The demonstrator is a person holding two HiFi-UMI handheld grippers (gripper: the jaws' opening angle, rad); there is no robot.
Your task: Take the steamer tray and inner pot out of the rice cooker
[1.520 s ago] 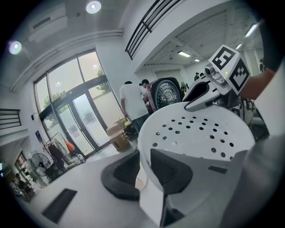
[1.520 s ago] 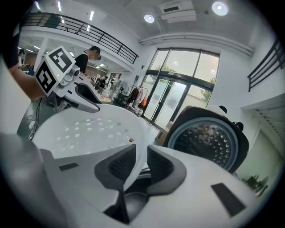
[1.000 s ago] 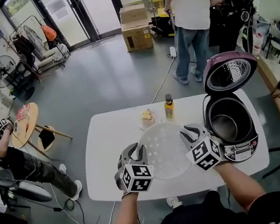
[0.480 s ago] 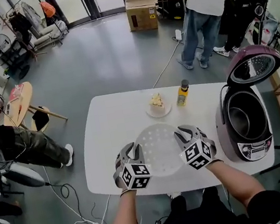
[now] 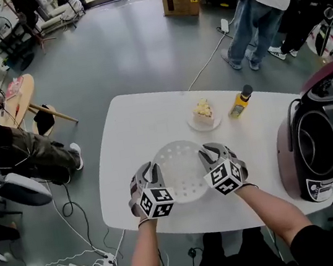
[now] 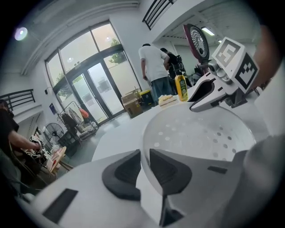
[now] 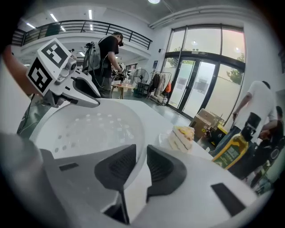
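Observation:
The white perforated steamer tray (image 5: 181, 171) hangs low over the white table (image 5: 134, 128), held by its rim on both sides. My left gripper (image 5: 152, 174) is shut on the tray's left rim (image 6: 143, 151); my right gripper (image 5: 208, 156) is shut on the right rim (image 7: 141, 153). In the left gripper view the right gripper (image 6: 196, 95) shows across the tray (image 6: 200, 133); in the right gripper view the left gripper (image 7: 91, 98) shows across the tray (image 7: 89, 129). The purple rice cooker (image 5: 318, 143) stands open at the table's right end, its inner pot (image 5: 314, 144) inside.
A slice of cake on a small plate (image 5: 203, 114) and a yellow bottle (image 5: 240, 102) stand at the table's far side. People stand beyond the table (image 5: 258, 2); a seated person (image 5: 5, 142) is at the left. Cables lie on the floor.
Both grippers have carried the steamer tray away from the cooker and down toward the table's front middle. The cooker now sits farther right in the head view.

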